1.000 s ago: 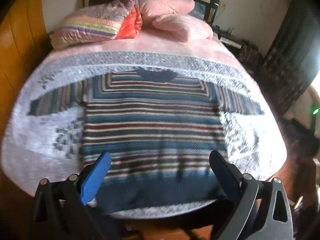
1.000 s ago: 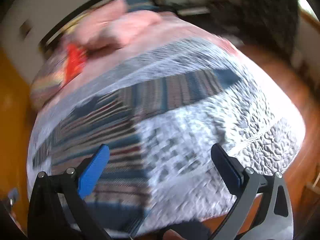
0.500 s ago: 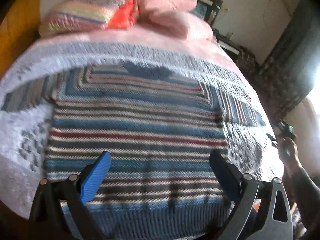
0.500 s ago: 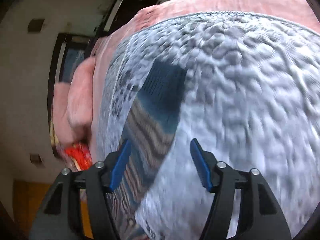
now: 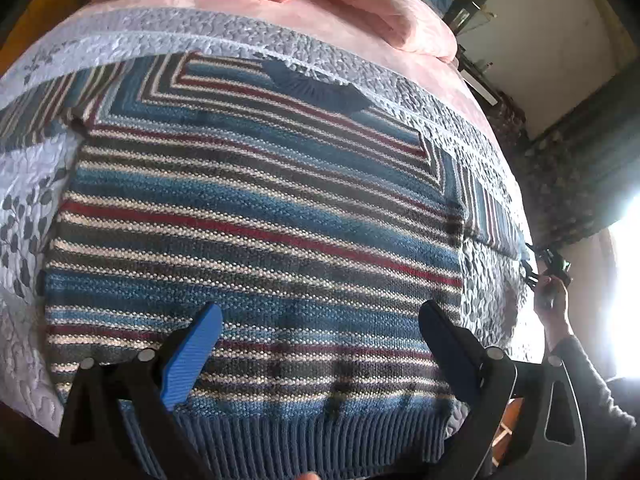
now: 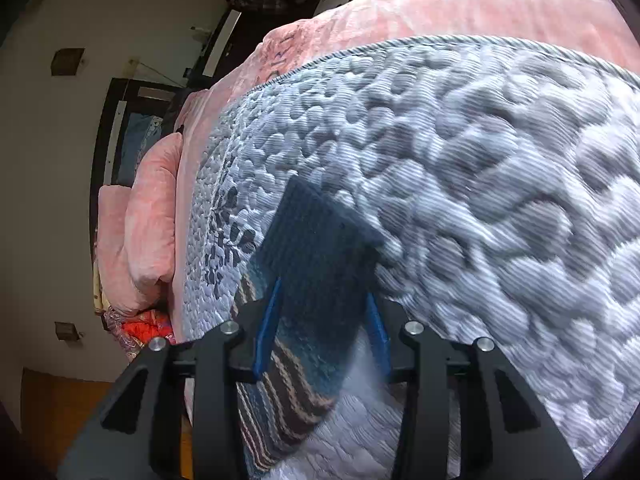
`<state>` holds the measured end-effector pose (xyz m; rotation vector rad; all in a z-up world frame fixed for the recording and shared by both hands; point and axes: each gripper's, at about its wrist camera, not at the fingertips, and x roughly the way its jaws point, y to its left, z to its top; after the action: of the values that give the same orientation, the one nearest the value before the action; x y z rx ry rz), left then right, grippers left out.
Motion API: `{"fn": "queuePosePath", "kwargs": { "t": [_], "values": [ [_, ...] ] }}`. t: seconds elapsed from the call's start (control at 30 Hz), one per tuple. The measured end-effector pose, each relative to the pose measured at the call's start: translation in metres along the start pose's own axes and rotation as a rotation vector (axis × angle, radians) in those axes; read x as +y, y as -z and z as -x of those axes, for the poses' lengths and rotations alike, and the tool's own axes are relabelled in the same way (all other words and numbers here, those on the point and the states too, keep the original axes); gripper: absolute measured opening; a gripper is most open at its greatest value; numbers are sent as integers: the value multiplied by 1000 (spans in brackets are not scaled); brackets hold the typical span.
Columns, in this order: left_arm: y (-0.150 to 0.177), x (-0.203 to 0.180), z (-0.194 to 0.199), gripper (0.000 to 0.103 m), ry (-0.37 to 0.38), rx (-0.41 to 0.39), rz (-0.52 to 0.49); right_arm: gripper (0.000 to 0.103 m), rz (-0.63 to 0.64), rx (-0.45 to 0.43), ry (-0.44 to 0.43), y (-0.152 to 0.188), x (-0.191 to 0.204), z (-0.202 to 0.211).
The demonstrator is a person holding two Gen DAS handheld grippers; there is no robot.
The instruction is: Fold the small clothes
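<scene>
So the sweater (image 5: 256,216) is lying flat on the bed, spread over a grey quilt (image 5: 224,36), neck toward the pink pillows (image 5: 400,20) and the ribbed blue hem at the near edge. Both sleeves are stretched out sideways.

The left hand-held gripper (image 5: 320,344) is hovering right over the lower body of the sweater, just above the hem, jaws spread wide with nothing between them. Not touching the knit as far as I can tell.

The right hand-held gripper (image 6: 322,320) is way over at the end of the right sleeve (image 6: 316,248). Its jaws are narrow and sit on either side of the sleeve just behind the dark ribbed cuff, with the cuff poking out past the fingertips. Whether it's actually pinching the fabric or just bracketing it, I can't tell, since the picture is a bit blurry there.

From the left camera you can also see the person's right hand (image 5: 554,300) out at the far right edge of the bed, by that sleeve end.
</scene>
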<state>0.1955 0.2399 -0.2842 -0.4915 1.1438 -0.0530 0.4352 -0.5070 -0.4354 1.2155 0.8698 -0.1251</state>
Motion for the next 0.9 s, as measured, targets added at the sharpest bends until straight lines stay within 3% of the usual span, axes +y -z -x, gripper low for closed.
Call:
{"fn": "queuePosePath", "kwargs": {
  "t": [0.03, 0.1, 0.2, 0.3, 0.43, 0.7, 0.9],
  "values": [
    [-2, 3, 1, 99, -4, -6, 7, 34, 0, 0, 2, 0, 1, -1],
    [-5, 6, 4, 99, -12, -14, 10, 19, 13, 1, 7, -1, 9, -5],
    [-9, 10, 10, 99, -22, -27, 0, 10, 54, -21, -1, 6, 26, 2],
    [-12, 10, 16, 99, -51, -39, -15, 9, 143, -37, -11, 20, 58, 14],
    [-15, 12, 24, 99, -36, -44, -8, 9, 298, -51, -33, 53, 116, 32],
    [-31, 4, 37, 99, 8, -38, -41, 9, 599, -69, -80, 157, 234, 54],
    [-53, -5, 52, 99, 52, -90, -71, 9, 801, -39, -72, 246, 296, 35]
  ]
}}
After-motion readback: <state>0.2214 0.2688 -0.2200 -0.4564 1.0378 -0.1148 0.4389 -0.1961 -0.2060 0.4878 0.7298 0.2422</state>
